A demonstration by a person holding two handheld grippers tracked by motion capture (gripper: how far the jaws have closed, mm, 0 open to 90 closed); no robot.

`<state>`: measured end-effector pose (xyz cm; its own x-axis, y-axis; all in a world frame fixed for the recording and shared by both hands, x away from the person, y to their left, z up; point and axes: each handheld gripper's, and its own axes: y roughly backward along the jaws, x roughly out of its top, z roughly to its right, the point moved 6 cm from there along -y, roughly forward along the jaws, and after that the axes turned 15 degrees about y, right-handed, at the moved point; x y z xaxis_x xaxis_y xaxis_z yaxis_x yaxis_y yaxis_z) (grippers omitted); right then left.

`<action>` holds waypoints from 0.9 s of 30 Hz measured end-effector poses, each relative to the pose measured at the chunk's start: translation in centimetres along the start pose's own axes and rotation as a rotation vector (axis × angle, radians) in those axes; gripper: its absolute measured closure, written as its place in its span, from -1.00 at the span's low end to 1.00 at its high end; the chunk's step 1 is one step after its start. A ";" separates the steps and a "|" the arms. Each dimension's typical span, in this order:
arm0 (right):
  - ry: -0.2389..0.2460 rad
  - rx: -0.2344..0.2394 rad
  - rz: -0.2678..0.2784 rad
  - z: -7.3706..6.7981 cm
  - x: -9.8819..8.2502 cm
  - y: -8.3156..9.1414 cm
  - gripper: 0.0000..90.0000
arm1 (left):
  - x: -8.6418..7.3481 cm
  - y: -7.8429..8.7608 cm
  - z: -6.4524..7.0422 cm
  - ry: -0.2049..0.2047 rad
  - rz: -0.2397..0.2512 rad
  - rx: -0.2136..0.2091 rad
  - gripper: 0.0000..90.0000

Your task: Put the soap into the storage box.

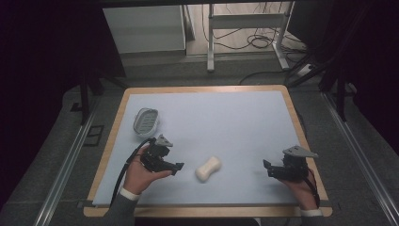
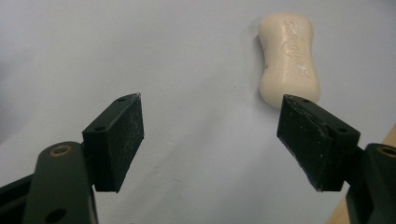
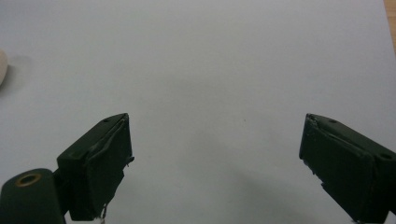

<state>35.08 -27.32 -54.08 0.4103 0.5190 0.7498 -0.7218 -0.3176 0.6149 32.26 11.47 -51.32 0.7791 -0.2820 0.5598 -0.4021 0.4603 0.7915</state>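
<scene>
My left gripper [image 2: 210, 135] has its jaws spread wide with bare mat between them; nothing is gripped. In the left gripper view the right-hand jaw tip overlaps the near end of the soap bar [image 2: 288, 56], hiding that end, so contact cannot be confirmed there. The bar carries embossed lettering (too blurred to read). In the high view the left gripper [image 1: 175, 167] sits in my left hand [image 1: 141, 175] near the front-left of the mat, its jaws pointing right toward the soap bar [image 1: 208, 168], which lies just beside them, tilted, near the front centre.

My right gripper [image 3: 215, 158] also has its jaws spread apart over bare mat, holding nothing. The far-left edge of that view cuts off a pale rounded shape, probably the soap. In the high view the right gripper [image 1: 270, 168] sits near the front-right edge, well apart from the soap.

A grey oval soap dish [image 1: 146, 121] rests at the far left of the blue-grey mat [image 1: 226, 117]. The wooden table rim [image 1: 109, 146] frames the mat.
</scene>
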 end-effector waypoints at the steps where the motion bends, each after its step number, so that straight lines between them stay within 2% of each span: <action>1: -0.001 0.000 -0.001 0.0 0.0 0.0 -0.79 | 0.0 -0.1 0.1 0.003 -0.006 -0.002 -0.49; 7: 0.002 -0.004 -0.004 0.0 0.0 0.0 -0.79 | 0.0 -0.7 0.6 0.001 -0.018 -0.010 -0.49; 16: 0.002 -0.011 -0.006 0.0 -0.1 -0.1 -0.79 | 0.3 -1.5 1.5 -0.024 -0.037 -0.027 -0.51; 21: 0.005 -0.009 -0.007 -0.1 -0.2 -0.1 -0.79 | 0.5 -1.8 2.2 -0.040 -0.016 -0.030 -0.50; 27: 0.004 -0.009 -0.013 0.0 -0.3 -0.2 -0.79 | 0.7 -2.4 2.7 -0.044 -0.032 -0.040 -0.50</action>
<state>35.11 -27.35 -54.41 0.4175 0.5258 0.7411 -0.7216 -0.3038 0.6220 32.48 7.86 -52.11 0.7693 -0.3332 0.5452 -0.3571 0.4834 0.7993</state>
